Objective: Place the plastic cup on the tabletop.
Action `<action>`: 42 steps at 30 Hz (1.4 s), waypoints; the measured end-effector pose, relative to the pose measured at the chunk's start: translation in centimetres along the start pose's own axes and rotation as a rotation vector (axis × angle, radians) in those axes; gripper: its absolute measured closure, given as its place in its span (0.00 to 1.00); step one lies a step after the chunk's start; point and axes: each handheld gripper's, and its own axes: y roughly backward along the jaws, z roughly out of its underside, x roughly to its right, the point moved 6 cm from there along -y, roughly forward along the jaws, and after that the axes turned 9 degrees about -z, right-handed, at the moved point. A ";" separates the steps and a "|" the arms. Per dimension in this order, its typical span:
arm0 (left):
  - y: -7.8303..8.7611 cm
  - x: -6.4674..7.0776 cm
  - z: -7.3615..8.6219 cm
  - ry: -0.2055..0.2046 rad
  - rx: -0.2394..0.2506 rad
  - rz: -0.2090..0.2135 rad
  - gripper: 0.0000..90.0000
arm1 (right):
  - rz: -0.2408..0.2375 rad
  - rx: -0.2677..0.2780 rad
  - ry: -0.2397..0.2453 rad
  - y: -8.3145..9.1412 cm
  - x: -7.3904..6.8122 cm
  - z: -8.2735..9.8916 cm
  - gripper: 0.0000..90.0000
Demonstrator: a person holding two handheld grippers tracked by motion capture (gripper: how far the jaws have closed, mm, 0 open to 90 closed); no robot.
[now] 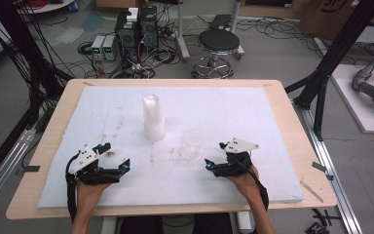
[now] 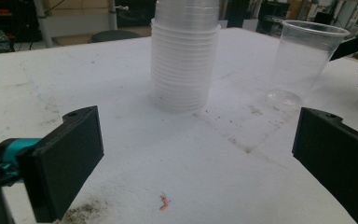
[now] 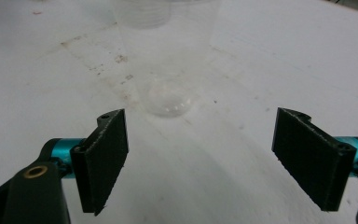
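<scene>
A single clear cup [image 1: 193, 142] stood upright on the white-covered table [image 1: 272, 146], a little toward the near edge and right of centre, with a stack of clear cups [image 1: 153, 118] standing apart from it nearer the middle. The right gripper [image 1: 213, 155] sat near the table's near edge, just beside the single cup, its jaws spread wide and empty, the cup ahead of them. The left gripper [image 1: 115, 155] rested near the near-left corner, jaws likewise wide apart and holding nothing.
</scene>
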 end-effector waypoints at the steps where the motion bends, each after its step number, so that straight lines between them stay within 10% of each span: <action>1: 0.0 0.0 0.0 -0.001 0.002 -0.001 0.02 | 0.008 0.039 -0.017 0.6 0.1 0.7 0.21; 18: 0.3 -0.1 -0.1 0.006 0.031 -0.009 0.02 | 0.112 0.174 -0.076 2.8 1.4 2.1 0.21; 42: 0.5 -0.2 -0.1 0.008 0.053 -0.005 0.02 | 0.114 0.187 -0.049 2.9 1.2 2.2 0.21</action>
